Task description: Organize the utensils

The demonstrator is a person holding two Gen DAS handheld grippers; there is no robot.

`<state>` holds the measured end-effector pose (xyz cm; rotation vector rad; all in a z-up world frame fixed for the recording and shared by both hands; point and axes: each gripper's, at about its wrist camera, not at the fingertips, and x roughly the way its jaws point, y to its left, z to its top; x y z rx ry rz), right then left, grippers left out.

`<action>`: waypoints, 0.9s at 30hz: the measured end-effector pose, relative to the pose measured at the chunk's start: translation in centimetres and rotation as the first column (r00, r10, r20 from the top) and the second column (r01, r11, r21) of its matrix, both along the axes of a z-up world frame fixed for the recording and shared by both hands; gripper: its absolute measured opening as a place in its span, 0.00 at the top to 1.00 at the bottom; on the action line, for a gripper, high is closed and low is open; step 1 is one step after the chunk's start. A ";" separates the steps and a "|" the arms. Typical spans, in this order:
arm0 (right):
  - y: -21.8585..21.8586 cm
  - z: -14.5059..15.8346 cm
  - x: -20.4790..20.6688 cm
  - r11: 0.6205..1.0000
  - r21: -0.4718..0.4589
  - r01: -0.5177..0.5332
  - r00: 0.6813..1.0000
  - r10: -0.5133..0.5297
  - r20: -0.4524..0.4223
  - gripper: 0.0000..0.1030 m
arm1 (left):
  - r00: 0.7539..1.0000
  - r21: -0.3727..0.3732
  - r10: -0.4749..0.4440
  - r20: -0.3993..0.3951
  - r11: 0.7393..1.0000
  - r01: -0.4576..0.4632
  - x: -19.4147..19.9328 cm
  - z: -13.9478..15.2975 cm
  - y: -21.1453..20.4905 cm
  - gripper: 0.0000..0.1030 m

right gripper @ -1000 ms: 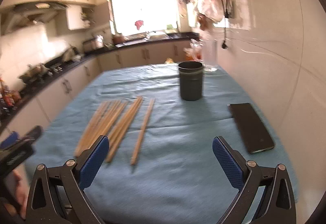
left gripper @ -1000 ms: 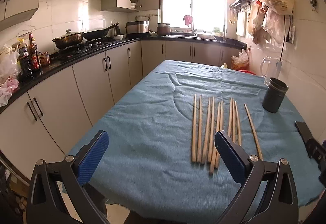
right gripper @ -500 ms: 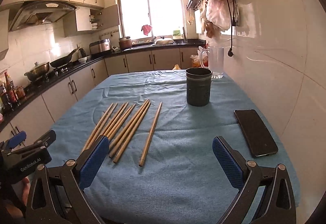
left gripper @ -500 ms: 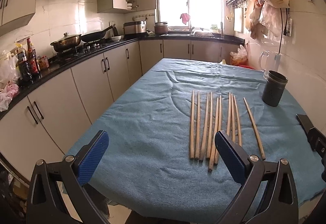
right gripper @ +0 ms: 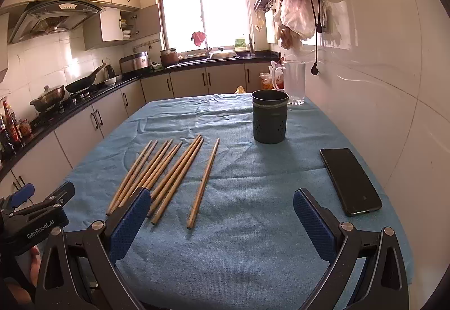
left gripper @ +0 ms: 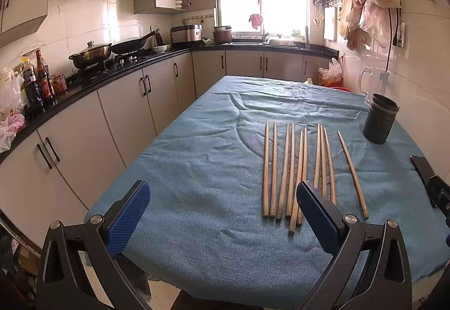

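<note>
Both claws hover wide open and empty above the near edge of the table: the left gripper [left gripper: 223, 210] and the right gripper [right gripper: 222, 214]. Just ahead, wooden chopsticks [left gripper: 292, 170] lie side by side on the blue cloth [left gripper: 202, 169], one chopstick [right gripper: 203, 183] apart to the right. Since a second ago both views have steadied and drawn slightly closer; the sticks have not moved. Farther back stands the dark perforated holder [right gripper: 270, 120], upright, its inside not visible. A black phone [right gripper: 350, 180] lies near the wall.

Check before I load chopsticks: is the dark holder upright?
Upright: the dark holder stands on its base on the blue cloth, open mouth facing up.
</note>
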<state>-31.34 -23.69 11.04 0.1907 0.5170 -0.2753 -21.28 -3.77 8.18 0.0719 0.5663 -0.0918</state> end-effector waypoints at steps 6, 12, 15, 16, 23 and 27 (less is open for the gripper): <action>0.0 0.0 -0.1 1.000 -0.005 -0.010 1.000 0.010 -0.004 0.00 | 1.000 -0.001 -0.001 -0.002 1.000 0.001 -0.1 -0.1 0.1 0.00; 0.2 0.0 -0.2 1.000 -0.010 -0.013 1.000 0.013 -0.002 0.00 | 1.000 0.000 -0.001 -0.003 1.000 0.001 -0.1 -0.1 0.1 0.00; 0.2 0.1 -0.2 1.000 -0.006 -0.009 1.000 0.009 -0.003 0.00 | 1.000 0.001 -0.002 -0.008 1.000 0.002 -0.1 -0.3 0.1 0.00; 0.2 0.1 -0.2 1.000 -0.004 -0.008 1.000 0.008 -0.004 0.00 | 1.000 0.000 -0.003 -0.011 1.000 0.003 0.0 -0.4 0.1 0.00; 0.2 0.2 -0.2 1.000 -0.002 -0.007 1.000 0.007 -0.007 0.00 | 1.000 -0.001 -0.005 -0.024 1.000 0.005 0.2 -0.7 0.1 0.00; 0.1 0.1 -0.3 1.000 -0.001 -0.004 1.000 0.004 -0.007 0.00 | 1.000 -0.002 -0.005 -0.025 1.000 0.005 0.2 -0.6 0.1 0.00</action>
